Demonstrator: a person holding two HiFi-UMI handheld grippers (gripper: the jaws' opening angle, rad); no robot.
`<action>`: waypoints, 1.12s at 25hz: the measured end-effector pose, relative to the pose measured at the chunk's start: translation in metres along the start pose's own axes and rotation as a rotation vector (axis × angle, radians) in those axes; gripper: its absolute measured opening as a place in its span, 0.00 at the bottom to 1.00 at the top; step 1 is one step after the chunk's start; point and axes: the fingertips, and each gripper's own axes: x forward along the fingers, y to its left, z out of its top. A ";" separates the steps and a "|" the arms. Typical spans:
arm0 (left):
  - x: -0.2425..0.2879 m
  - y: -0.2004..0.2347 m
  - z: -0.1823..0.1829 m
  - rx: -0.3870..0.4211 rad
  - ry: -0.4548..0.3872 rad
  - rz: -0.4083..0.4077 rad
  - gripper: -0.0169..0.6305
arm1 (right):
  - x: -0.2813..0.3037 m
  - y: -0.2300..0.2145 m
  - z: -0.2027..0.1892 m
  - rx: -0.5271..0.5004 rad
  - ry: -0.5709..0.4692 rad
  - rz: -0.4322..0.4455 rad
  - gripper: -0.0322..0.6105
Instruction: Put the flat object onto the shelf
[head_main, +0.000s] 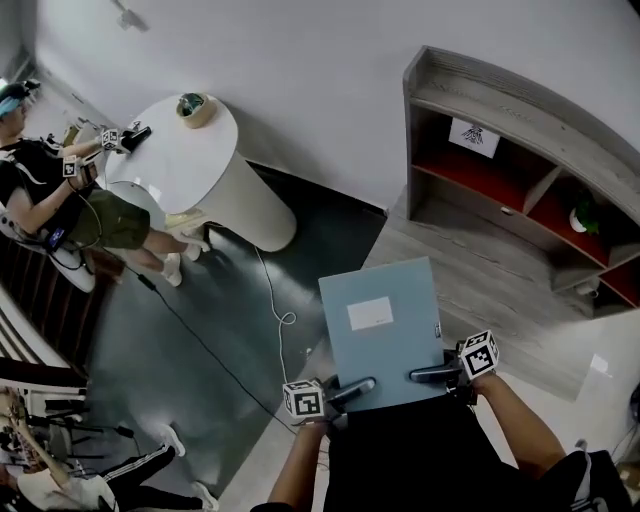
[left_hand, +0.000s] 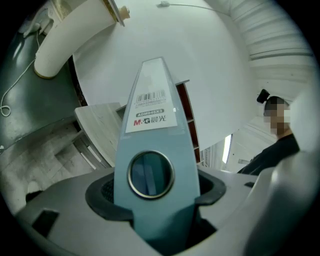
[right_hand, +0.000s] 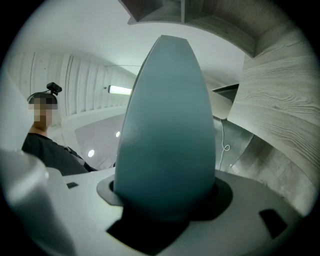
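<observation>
Currently mid-carry: blue file box (head_main: 383, 325) held flat over the floor, short of shelf (head_main: 500, 90). Left gripper (head_main: 352, 388) and right gripper (head_main: 428, 374) each clamp its near edge. Keep it level, advance both together, aim for an open bay.

Brand: "M&G" plus Chinese characters stood on the white spine label (left_hand: 150, 111) of the blue file box (left_hand: 150, 142).
Barcode (left_hand: 150, 97): printed above it; its code line was illegible.
Shelf card (head_main: 474, 137): unreadable.
</observation>
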 end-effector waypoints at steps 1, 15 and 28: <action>0.004 0.006 0.004 -0.007 0.030 -0.013 0.50 | -0.001 -0.005 0.003 0.012 -0.029 -0.017 0.50; 0.073 0.104 0.081 -0.088 0.442 -0.129 0.53 | -0.012 -0.089 0.058 0.196 -0.387 -0.239 0.50; 0.136 0.173 0.112 -0.102 0.714 -0.085 0.57 | -0.032 -0.156 0.081 0.330 -0.654 -0.337 0.51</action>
